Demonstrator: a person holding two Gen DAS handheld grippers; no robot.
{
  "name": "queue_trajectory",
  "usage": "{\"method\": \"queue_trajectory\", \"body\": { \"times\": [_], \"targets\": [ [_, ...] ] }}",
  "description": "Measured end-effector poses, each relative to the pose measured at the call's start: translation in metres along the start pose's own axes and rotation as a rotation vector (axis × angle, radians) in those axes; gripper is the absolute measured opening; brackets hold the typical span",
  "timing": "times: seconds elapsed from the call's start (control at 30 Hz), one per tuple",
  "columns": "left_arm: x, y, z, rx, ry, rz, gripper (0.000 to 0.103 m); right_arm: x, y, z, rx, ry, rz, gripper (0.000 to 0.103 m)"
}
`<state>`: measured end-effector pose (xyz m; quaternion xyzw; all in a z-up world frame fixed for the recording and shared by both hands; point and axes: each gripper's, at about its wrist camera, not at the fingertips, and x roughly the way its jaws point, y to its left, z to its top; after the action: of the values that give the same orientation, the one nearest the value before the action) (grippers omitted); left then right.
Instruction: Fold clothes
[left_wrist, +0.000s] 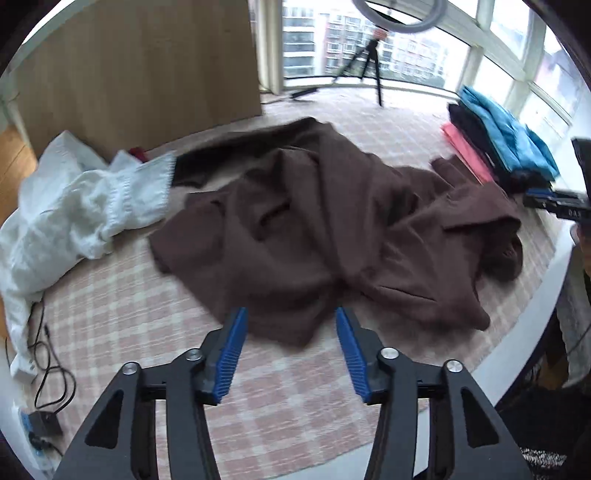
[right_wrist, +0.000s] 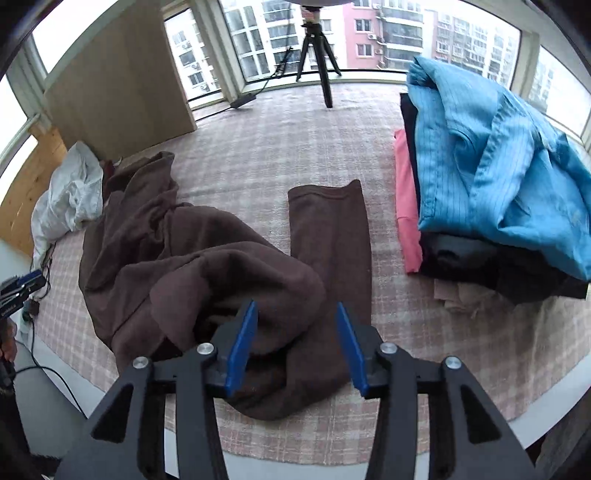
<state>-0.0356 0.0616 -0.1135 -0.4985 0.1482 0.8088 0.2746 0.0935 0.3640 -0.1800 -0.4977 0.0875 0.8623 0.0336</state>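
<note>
A crumpled brown hooded garment (left_wrist: 314, 229) lies spread across the pink checked cloth (left_wrist: 147, 314) on the table. My left gripper (left_wrist: 290, 321) is open and empty, just above the garment's near hem. In the right wrist view the brown garment (right_wrist: 192, 266) lies bunched, with one sleeve (right_wrist: 328, 236) stretched straight away from me. My right gripper (right_wrist: 295, 317) is open and empty, over the bunched hood end. The right gripper also shows at the right edge of the left wrist view (left_wrist: 557, 203).
A white garment (left_wrist: 74, 214) lies at the table's left end. A stack of folded clothes, blue on top (right_wrist: 491, 162), black and pink (right_wrist: 406, 214) below, sits at the right. A tripod (right_wrist: 317, 55) stands at the window. Cables (left_wrist: 48, 362) lie at the left edge.
</note>
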Motion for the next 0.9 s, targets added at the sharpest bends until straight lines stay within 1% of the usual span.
{"method": "queue_trajectory", "body": {
  "times": [0.07,0.13,0.17,0.23,0.27,0.3,0.33,0.4,0.43,0.47,0.5,0.6,0.63,0.67,0.7,0.73,0.83,0.87,0.9],
  "targets": [
    [0.018,-0.013,0.012,-0.027,0.057,-0.085,0.059,0.004,0.008,-0.006,-0.072,0.008,-0.013,0.046],
    [0.037,-0.026,0.024,-0.054,0.111,-0.165,0.059,0.008,0.009,-0.012,-0.093,0.008,-0.011,0.048],
    [0.046,-0.028,0.031,-0.071,0.118,-0.156,0.059,0.01,0.008,-0.015,-0.092,0.006,0.005,0.048],
    [0.067,-0.029,0.042,-0.104,0.139,-0.14,0.051,0.015,0.008,-0.018,-0.092,0.006,0.027,0.049],
    [0.077,-0.029,0.047,-0.118,0.153,-0.14,0.024,0.018,0.01,-0.019,-0.104,0.0,0.03,0.049],
    [0.074,-0.028,0.05,-0.115,0.146,-0.153,0.008,0.022,0.013,-0.02,-0.125,-0.006,0.029,0.049],
    [0.072,-0.028,0.053,-0.112,0.138,-0.166,0.008,0.025,0.019,-0.02,-0.153,-0.009,0.026,0.049],
    [0.068,-0.028,0.058,-0.106,0.123,-0.19,0.008,0.027,0.016,-0.011,-0.155,-0.019,0.033,0.049],
    [0.059,-0.024,0.062,-0.103,0.106,-0.184,0.008,0.028,0.012,-0.005,-0.149,-0.025,0.037,0.044],
    [0.051,-0.02,0.067,-0.1,0.089,-0.177,0.007,0.028,0.009,0.001,-0.143,-0.03,0.042,0.031],
    [0.041,-0.015,0.075,-0.103,0.07,-0.163,0.007,0.029,0.006,0.006,-0.136,-0.036,0.046,0.002],
    [0.024,0.009,0.117,-0.127,-0.001,-0.118,0.008,0.03,-0.004,0.024,-0.118,-0.052,0.059,0.001],
    [0.026,0.018,0.137,-0.136,-0.019,-0.08,0.011,0.031,-0.008,0.03,-0.111,-0.058,0.064,0.001],
    [0.033,0.023,0.154,-0.116,-0.01,-0.028,0.019,0.031,-0.011,0.036,-0.105,-0.064,0.068,0.001],
    [0.04,0.028,0.17,-0.096,-0.002,0.023,0.029,0.032,-0.014,0.041,-0.099,-0.069,0.073,0.001],
    [0.047,0.033,0.186,-0.073,0.007,0.072,0.031,0.032,-0.018,0.047,-0.092,-0.075,0.077,0.002],
    [0.039,0.029,0.193,0.1,0.02,0.122,0.033,0.034,-0.028,0.065,-0.073,-0.091,0.091,0.005],
    [0.033,0.026,0.189,0.156,0.021,0.123,0.04,0.035,-0.031,0.071,-0.067,-0.097,0.095,0.009],
    [0.026,0.028,0.183,0.191,0.026,0.125,0.052,0.03,-0.029,0.068,-0.087,-0.096,0.105,0.025]
  ]
}}
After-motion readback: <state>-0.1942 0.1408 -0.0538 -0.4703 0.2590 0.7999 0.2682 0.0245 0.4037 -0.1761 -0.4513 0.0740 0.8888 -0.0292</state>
